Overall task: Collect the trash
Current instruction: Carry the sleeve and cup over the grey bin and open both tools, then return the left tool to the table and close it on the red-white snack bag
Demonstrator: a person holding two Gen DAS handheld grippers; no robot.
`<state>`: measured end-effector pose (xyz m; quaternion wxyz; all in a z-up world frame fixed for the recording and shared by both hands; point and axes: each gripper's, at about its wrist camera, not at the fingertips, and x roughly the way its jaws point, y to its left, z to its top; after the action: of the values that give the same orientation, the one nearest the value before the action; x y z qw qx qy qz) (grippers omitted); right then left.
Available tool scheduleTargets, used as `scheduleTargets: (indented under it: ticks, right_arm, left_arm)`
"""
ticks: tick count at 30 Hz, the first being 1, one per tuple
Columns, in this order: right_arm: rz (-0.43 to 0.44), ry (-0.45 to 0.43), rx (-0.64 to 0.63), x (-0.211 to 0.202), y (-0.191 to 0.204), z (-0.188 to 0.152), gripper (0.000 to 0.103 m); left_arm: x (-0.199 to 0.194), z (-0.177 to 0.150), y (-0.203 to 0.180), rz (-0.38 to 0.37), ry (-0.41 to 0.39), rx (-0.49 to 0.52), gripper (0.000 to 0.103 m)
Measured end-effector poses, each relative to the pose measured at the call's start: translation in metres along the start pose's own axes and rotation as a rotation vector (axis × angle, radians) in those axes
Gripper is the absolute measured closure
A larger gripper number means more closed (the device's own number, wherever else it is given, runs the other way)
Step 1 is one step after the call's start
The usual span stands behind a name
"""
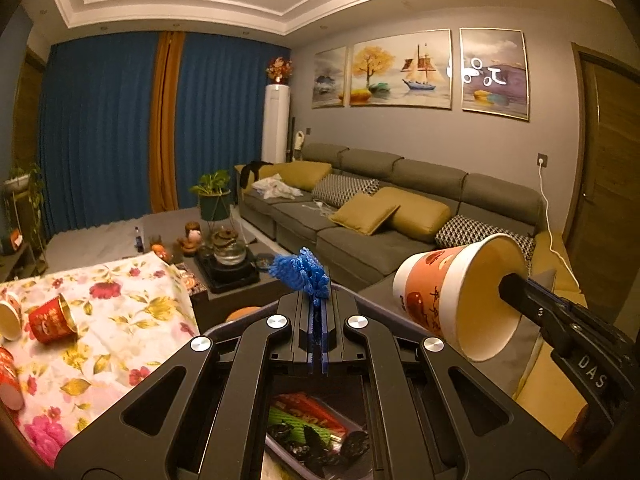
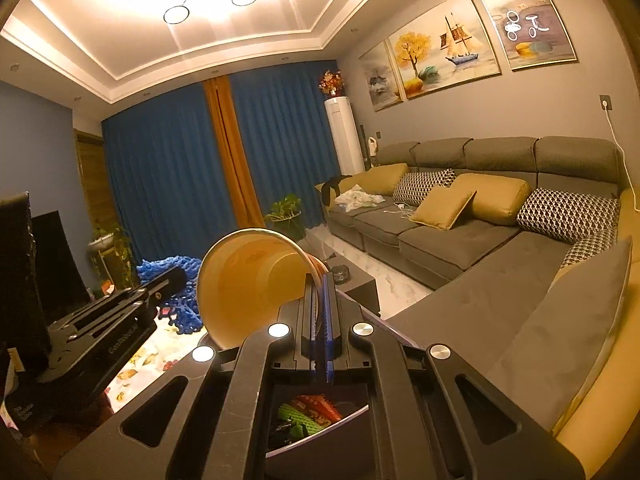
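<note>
The left hand-held gripper [image 1: 316, 300] is clenched on a blue knitted scrap [image 1: 302, 270], which sticks out past its tips. The right hand-held gripper [image 2: 320, 300] is clamped on the rim of a paper cup [image 2: 252, 280] — one finger inside the mouth, one outside — so the cup hangs sideways with its opening facing the camera. Both are held over an open bin [image 1: 320, 432] just below, where wrappers already lie.

More trash waits on the floral-covered worktop [image 1: 120, 320] at the near left: a red cup [image 1: 52, 320] on its side and other cups at the edge of view.

The risks, as I judge them, are mostly about the drop. The cup is gripped only by its thin rim, so it could buckle or slip and fall outside the bin. The knitted scrap is snaggy — it may cling to the gripper's ridged pads when released instead of falling. The two grippers are also near each other, so a hasty move could knock one against the other.
</note>
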<state>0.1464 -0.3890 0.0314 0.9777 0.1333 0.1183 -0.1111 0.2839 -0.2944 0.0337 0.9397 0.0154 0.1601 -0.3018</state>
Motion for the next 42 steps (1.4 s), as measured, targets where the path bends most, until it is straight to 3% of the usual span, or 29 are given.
scheduleTargets:
  ticks: [9,13,14,17,23,25,27,36,42]
  right_arm:
    - [0.013,0.017,0.007,0.012,0.000,0.002,0.099]
    - [0.027,0.023,0.008,0.015,0.000,0.003,0.099]
    - [0.033,0.026,0.007,0.016,0.002,0.003,0.099]
    - [0.040,0.035,0.007,0.021,0.004,0.002,0.099]
    - [0.059,0.060,-0.003,0.032,0.009,0.000,0.099]
    - [0.067,0.067,-0.007,0.037,0.012,-0.002,0.090]
    - [0.063,0.067,-0.007,0.039,0.013,-0.004,0.071]
    - [0.053,0.039,-0.017,0.021,0.023,-0.007,0.044]
    - [0.044,0.010,-0.049,-0.002,0.036,-0.012,0.033]
  left_arm:
    - [0.020,-0.015,0.007,-0.029,0.069,-0.014,0.099]
    - [0.019,-0.019,0.018,0.012,0.075,-0.035,0.044]
    - [0.016,-0.020,0.023,0.018,0.061,-0.053,0.035]
    - [0.006,-0.021,0.035,0.051,0.048,-0.079,0.026]
    - [-0.024,-0.026,0.058,0.119,0.035,-0.135,0.017]
    - [-0.036,-0.026,0.064,0.140,0.035,-0.151,0.016]
    - [-0.046,-0.029,0.068,0.158,0.039,-0.161,0.016]
    - [-0.098,-0.045,0.090,0.267,0.040,-0.177,0.016]
    - [-0.133,-0.057,0.106,0.350,0.036,-0.203,0.016]
